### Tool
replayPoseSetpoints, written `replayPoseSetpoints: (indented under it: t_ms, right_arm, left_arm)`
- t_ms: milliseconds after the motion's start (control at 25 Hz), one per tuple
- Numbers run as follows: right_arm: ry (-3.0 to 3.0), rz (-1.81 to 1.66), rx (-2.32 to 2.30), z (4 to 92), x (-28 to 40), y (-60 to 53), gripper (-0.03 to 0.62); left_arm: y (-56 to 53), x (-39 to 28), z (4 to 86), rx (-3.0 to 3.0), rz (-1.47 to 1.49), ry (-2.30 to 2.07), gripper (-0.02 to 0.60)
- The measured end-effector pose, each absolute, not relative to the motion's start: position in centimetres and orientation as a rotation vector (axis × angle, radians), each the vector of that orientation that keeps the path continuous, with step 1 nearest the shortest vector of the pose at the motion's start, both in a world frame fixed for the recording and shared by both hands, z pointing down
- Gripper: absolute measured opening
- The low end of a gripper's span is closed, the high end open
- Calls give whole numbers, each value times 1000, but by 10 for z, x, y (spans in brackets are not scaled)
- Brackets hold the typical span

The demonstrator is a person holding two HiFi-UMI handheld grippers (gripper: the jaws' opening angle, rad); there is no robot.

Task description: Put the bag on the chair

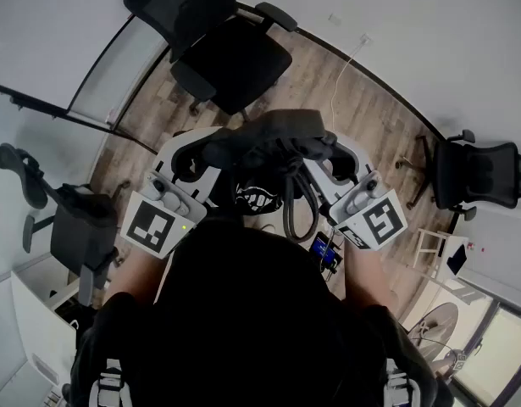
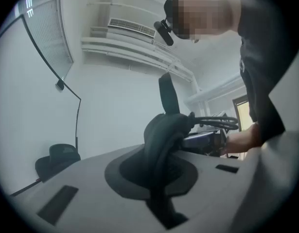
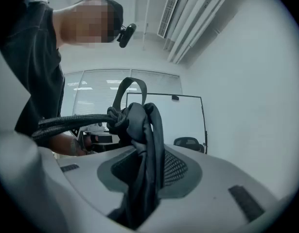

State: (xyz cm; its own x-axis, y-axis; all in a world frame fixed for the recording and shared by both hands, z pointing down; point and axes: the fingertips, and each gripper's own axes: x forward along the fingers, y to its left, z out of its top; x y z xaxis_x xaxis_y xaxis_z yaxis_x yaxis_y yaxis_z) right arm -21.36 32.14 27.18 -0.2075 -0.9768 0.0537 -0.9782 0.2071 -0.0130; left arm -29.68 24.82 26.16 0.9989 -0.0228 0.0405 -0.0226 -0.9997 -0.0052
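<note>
Three office chairs (image 1: pixel 230 58) (image 1: pixel 78 227) (image 1: pixel 480 172), one bag (image 1: pixel 273 138), two hand-held grippers (image 2: pixel 159 169) (image 3: pixel 142 171)

An office. Black mesh swivel chairs on casters stand on a wood-look floor (image 1: pixel 328 83): a chair (image 1: pixel 218 49) ahead of the left tongs (image 1: pixel 201 155), a second chair (image 1: pixel 480 176) right of the right tongs (image 1: pixel 328 155), a third chair (image 1: pixel 74 227) left of the left tongs. Ahead-left is a glass partition (image 1: pixel 116 75); blinds (image 3: pixel 91 96) hang beyond the right tongs, and an air unit (image 2: pixel 132 28) sits high above the left tongs.
</note>
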Motion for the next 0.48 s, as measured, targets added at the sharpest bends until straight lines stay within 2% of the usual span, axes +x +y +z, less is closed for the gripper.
replayPoseSetpoints:
  t_ms: [200, 480]
  right_arm:
    - [-2431, 34, 1923, 288, -263, 411, 117]
    - [-2462, -20, 1866, 288, -298, 474, 116]
  left_arm:
    - [336, -349, 280, -3070, -121, 135, 30]
    - [405, -389, 282, -3053, -81, 257, 30]
